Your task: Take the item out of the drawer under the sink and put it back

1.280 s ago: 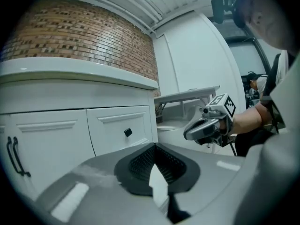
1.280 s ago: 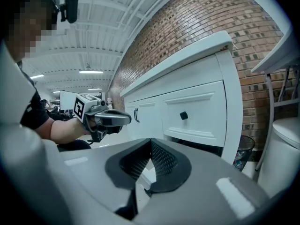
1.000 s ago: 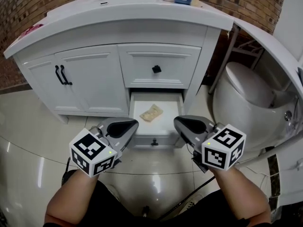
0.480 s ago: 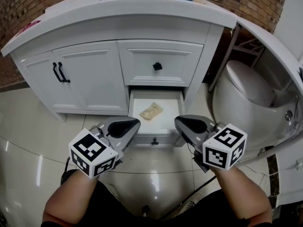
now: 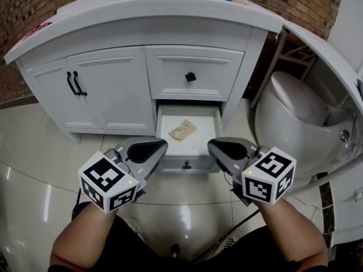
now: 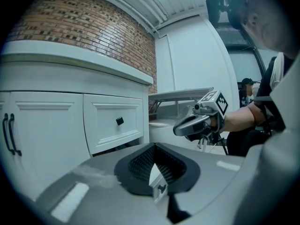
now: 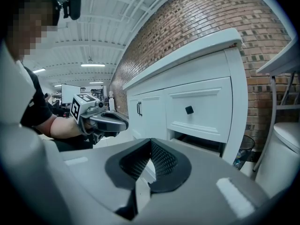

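Little is changing since the earlier frames: the left tongs are drifting a touch to the left, the right tongs are holding their place, and the cabinet is sliding slightly rightward in the head view as the camera is shifting.

Both tongs are hanging above the floor, just in front of the open bottom drawer. Each pair is showing as closed to a narrow slit, gripping nothing. Each gripper view is showing only a sliver of white cabinetry between its pads.

The item, a small crumpled tan packet, is lying on the drawer floor, untouched. It is sitting a little left of the drawer's middle and toward the far end. Its long axis is running on a diagonal, from near left to far right.

From the tongs, the item is lying farther away and lower, in the gap between the two tips. The left tongs are looking slightly nearer to it, since the packet is sitting left of centre, though the difference is small and either could be reaching it.

Whichever pair is going in will probably be needing to spread first, then be travelling forward and down over the drawer front. Closing across the packet's short side looks the easier grip
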